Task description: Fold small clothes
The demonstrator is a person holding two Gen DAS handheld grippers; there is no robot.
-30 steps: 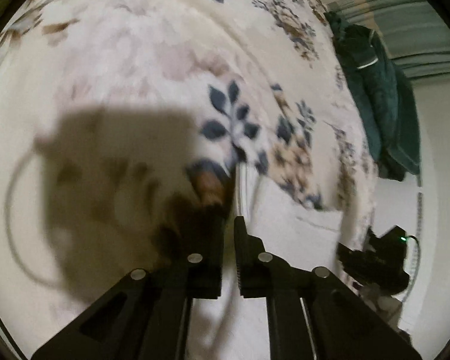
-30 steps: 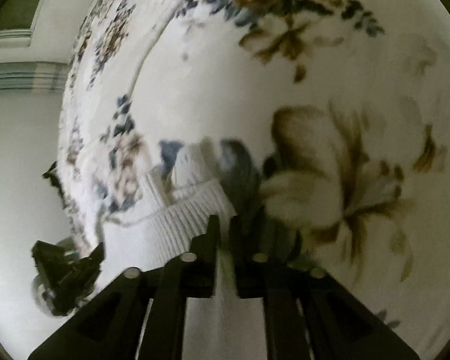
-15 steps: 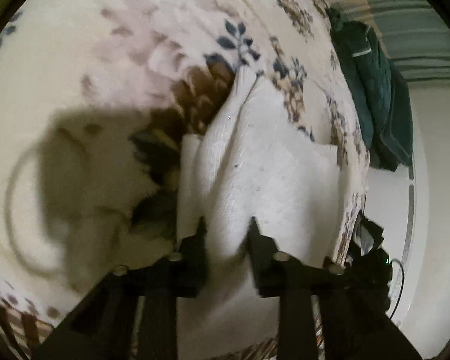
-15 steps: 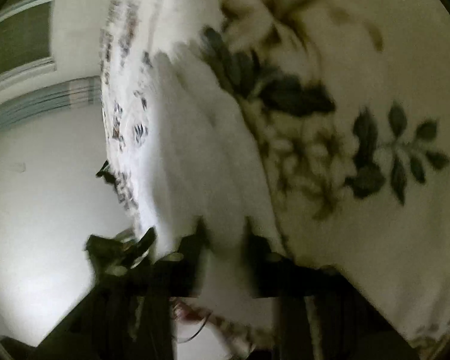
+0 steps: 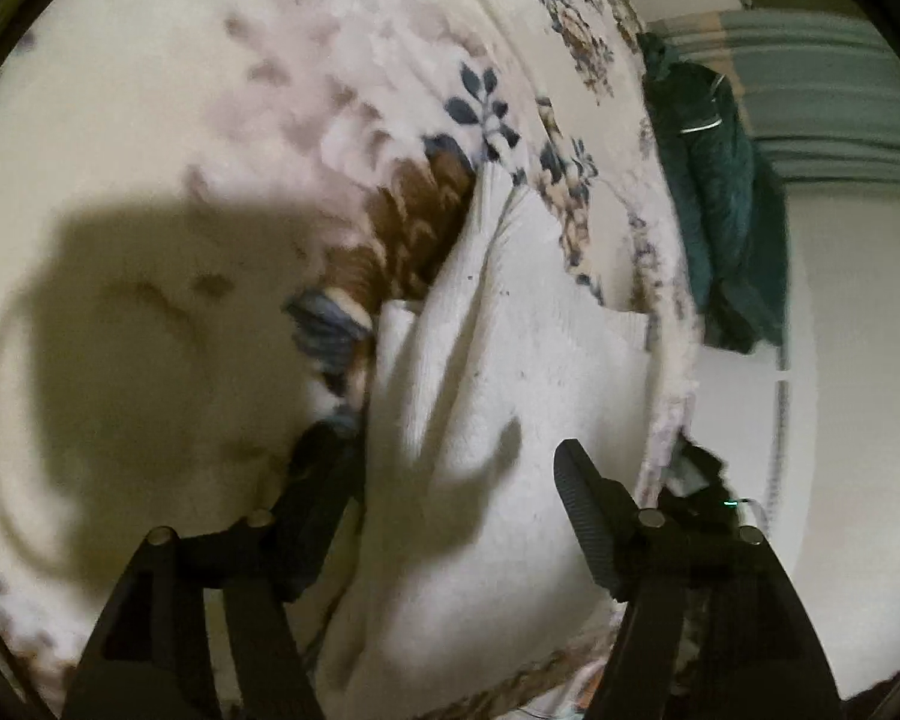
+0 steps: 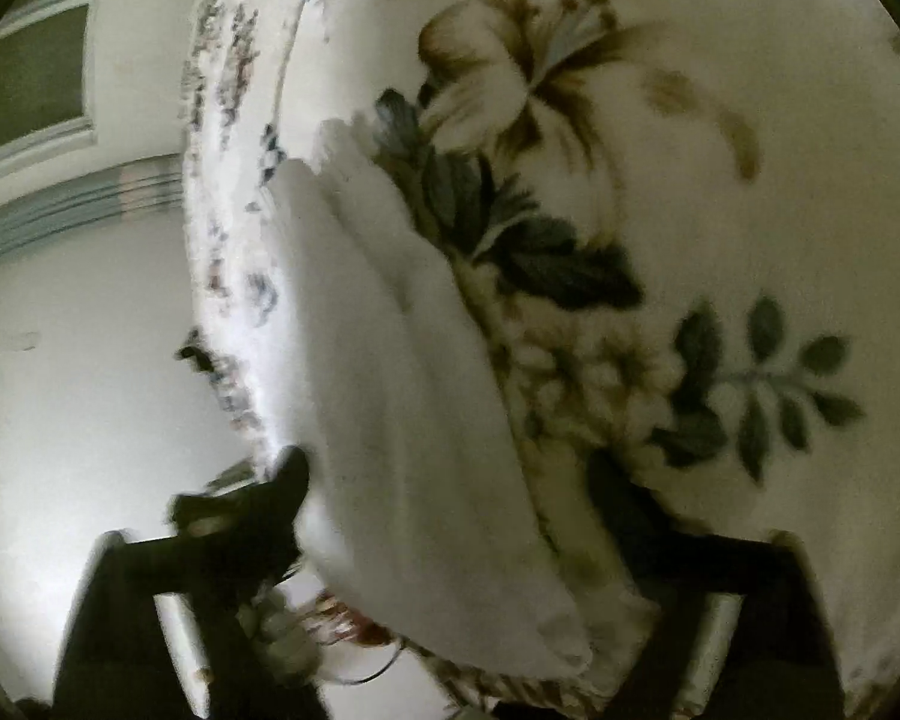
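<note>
A small white knitted garment (image 5: 498,372) lies folded on a floral bedspread (image 5: 210,120), near the bed's edge. My left gripper (image 5: 450,468) is open, its two black fingers spread wide above the garment's near end, holding nothing. In the right wrist view the same white garment (image 6: 390,360) stretches away from me along the bed edge. My right gripper (image 6: 450,480) is open too, its fingers blurred and set either side of the garment's near end.
A dark green garment (image 5: 726,204) hangs over the bed's far edge. The bedspread (image 6: 690,150) fills the right side. A pale floor (image 6: 90,360) lies beyond the bed edge. A black device (image 5: 702,480) with a green light sits by the edge.
Both grippers were shut on the white garment a second ago. They have since opened wide, let it go and pulled back; the garment now lies on the bed.
</note>
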